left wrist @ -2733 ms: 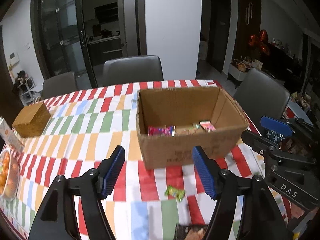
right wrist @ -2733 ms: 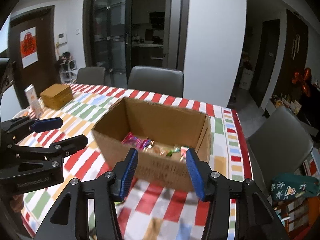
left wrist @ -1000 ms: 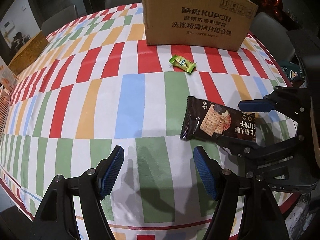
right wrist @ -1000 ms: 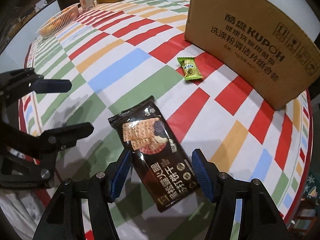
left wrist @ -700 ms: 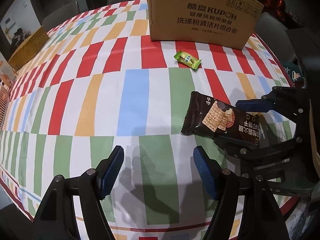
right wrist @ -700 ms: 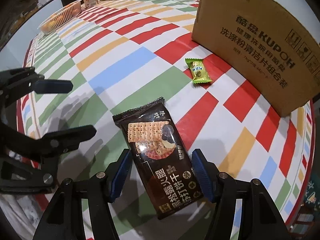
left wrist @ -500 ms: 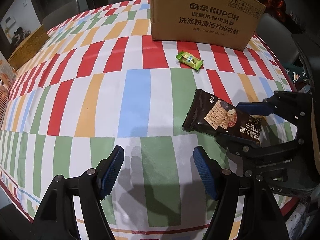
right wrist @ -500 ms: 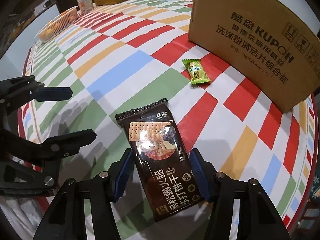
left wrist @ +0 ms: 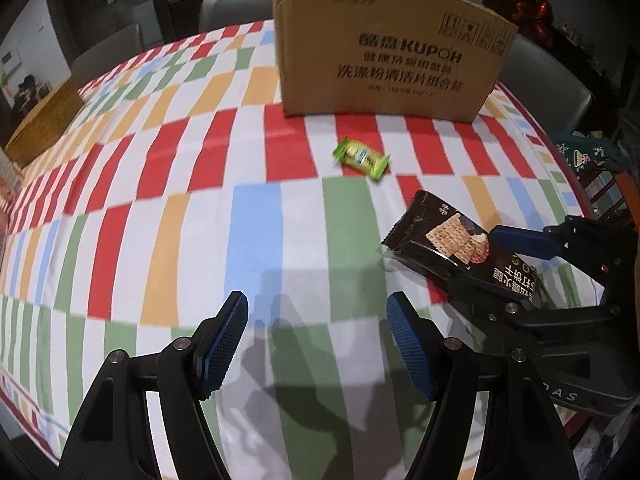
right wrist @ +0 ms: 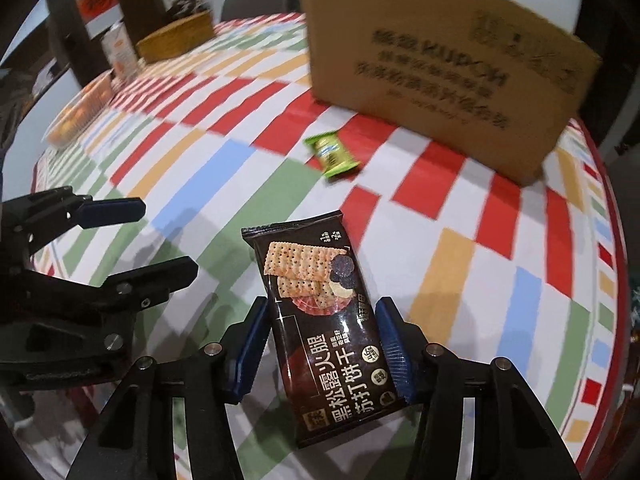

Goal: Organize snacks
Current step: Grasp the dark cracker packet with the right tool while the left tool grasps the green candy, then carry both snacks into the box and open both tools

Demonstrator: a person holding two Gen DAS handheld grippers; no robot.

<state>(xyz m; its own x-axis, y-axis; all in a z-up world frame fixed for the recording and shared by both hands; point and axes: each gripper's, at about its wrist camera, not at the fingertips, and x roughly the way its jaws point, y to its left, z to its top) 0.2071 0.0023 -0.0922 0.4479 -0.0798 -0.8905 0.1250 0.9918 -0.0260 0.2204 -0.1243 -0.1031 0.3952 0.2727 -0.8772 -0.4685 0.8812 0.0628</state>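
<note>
Step in hand: picking up the dark cracker packet, which lies flat on the striped tablecloth near the table's near edge. Right gripper straddles the packet's lower half, jaws closing on its long edges; the pads look just beside the wrapper, but whether they press on it yet is hard to tell from this angle. Left gripper hangs apart with nothing between its fingers, over bare cloth to the left of the packet. Next move, as judged: finish the squeeze, lift, and carry the packet to the cardboard box at the far side, clearing its tall front wall to drop it in. A small green candy lies on the cloth between packet and box, not yet collected; it sits near the carry path but low. A wicker basket and a dish of orange food stand well off to the left.
</note>
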